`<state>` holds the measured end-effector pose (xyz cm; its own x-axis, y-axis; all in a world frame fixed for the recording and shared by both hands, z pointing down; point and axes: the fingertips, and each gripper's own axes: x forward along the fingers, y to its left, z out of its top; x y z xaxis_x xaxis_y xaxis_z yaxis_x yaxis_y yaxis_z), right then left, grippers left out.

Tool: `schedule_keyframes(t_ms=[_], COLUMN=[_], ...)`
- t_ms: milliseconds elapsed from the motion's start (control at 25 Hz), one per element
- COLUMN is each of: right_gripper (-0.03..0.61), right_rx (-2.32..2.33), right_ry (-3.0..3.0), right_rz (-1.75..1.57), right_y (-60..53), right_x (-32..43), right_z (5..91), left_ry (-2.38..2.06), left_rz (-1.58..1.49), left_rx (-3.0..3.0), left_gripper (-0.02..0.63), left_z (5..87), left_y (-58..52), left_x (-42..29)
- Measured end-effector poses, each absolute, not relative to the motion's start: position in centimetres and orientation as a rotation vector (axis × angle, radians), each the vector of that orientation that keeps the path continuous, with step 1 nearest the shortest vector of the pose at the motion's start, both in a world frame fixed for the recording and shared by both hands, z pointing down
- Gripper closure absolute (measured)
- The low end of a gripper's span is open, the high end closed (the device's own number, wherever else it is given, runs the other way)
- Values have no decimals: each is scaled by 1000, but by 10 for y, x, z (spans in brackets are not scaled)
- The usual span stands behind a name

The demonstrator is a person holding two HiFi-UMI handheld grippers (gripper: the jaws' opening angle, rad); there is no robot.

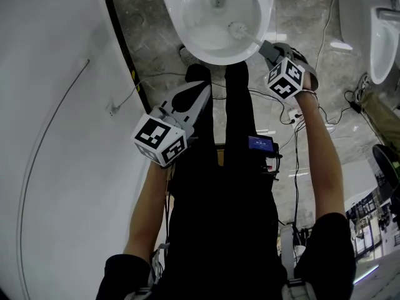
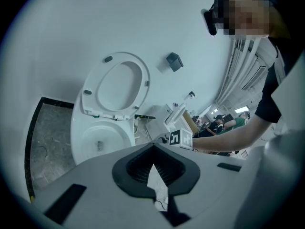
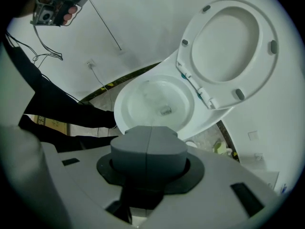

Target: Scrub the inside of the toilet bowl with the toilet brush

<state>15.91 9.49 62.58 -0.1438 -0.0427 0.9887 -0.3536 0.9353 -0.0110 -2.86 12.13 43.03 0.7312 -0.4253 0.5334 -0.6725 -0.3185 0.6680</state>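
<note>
The white toilet bowl [image 1: 215,14] is at the top of the head view, its seat and lid raised [image 3: 231,42]. The white toilet brush [image 1: 238,30] has its head inside the bowl against the near right wall. Its handle runs back into my right gripper [image 1: 265,47], which is shut on it just outside the rim. In the right gripper view the jaws [image 3: 148,130] meet along a seam and hide the brush, with the bowl [image 3: 155,101] right beyond them. My left gripper [image 1: 205,89] hangs shut and empty in front of the bowl [image 2: 100,140], above my legs.
A white wall [image 1: 56,105] closes the left side, with a dark strip along the marble floor. Cables [image 1: 325,36] trail over the floor to the right, near another white fixture [image 1: 382,39]. A small grey box [image 2: 174,61] is on the wall behind the toilet.
</note>
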Motion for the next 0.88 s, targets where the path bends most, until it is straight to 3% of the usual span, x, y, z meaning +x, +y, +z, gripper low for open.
schedule_keyframes(t_ms=[880], right_gripper=[420], right_rx=[416], right_ry=[-1635], right_rz=[121], right_y=[-2], right_x=[144], right_z=[638], left_ry=[-862], left_rz=[316], left_rx=[1939], left_gripper=[603], left_z=[434], left_y=[121], left_x=[-44])
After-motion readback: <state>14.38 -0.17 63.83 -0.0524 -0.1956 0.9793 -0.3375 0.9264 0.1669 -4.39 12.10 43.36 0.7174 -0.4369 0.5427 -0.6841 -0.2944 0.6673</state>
